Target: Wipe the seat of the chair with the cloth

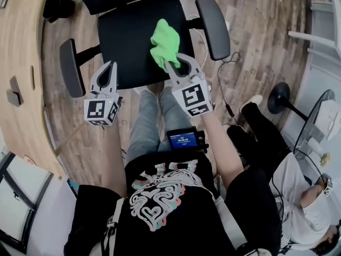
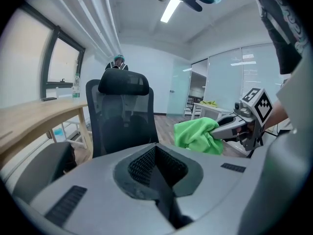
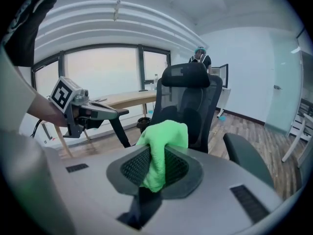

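Observation:
The black office chair's seat [image 1: 128,36] lies in front of me, between its two armrests. A bright green cloth [image 1: 164,42] hangs over the seat's right front part, pinched in my right gripper [image 1: 175,64]. In the right gripper view the cloth [image 3: 164,136] bulges out between the jaws of the right gripper [image 3: 155,153], with the chair's backrest [image 3: 190,102] behind it. My left gripper [image 1: 110,71] hovers at the seat's left front corner, shut and holding nothing. The left gripper view shows the left gripper [image 2: 155,151], the cloth [image 2: 195,135] and the right gripper [image 2: 230,126].
A curved wooden desk [image 1: 21,63] runs along the left. The armrests [image 1: 213,20] [image 1: 72,68] flank the seat. Another person [image 1: 277,159] sits at the lower right beside a glass table [image 1: 319,121]. A black round base [image 1: 278,97] and cables [image 1: 224,63] lie on the wooden floor.

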`<state>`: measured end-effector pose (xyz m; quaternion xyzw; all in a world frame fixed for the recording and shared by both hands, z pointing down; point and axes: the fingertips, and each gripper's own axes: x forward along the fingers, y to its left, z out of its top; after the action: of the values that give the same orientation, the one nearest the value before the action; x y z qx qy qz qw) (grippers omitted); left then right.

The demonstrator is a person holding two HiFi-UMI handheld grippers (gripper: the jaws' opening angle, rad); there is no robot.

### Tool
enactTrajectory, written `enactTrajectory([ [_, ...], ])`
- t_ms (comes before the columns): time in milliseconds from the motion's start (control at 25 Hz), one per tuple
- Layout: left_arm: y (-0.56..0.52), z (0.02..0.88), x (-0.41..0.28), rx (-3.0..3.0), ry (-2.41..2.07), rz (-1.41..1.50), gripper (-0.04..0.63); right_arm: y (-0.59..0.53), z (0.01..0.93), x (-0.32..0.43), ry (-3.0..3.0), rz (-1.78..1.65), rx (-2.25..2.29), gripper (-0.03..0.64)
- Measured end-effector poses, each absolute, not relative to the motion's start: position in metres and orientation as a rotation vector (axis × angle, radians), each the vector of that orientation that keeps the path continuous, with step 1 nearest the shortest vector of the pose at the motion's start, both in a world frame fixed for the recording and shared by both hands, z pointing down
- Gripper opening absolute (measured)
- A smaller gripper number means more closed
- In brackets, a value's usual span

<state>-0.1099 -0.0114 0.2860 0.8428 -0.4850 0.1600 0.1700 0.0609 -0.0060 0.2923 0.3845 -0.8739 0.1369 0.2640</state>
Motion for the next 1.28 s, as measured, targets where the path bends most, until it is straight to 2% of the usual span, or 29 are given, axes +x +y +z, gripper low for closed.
enactTrajectory([
  [800, 0.011, 0.121, -0.109, 2.592, -1.373, 0.355, 0.0, 0.022, 0.148, 0.064, -2.42, 0.251, 1.178, 0.052],
  [1280, 0.025, 0.074, -0.123, 2.634, -1.411, 0.331, 0.0, 0.024, 0.085, 0.053, -2.465, 0.191, 1.257, 0.054],
])
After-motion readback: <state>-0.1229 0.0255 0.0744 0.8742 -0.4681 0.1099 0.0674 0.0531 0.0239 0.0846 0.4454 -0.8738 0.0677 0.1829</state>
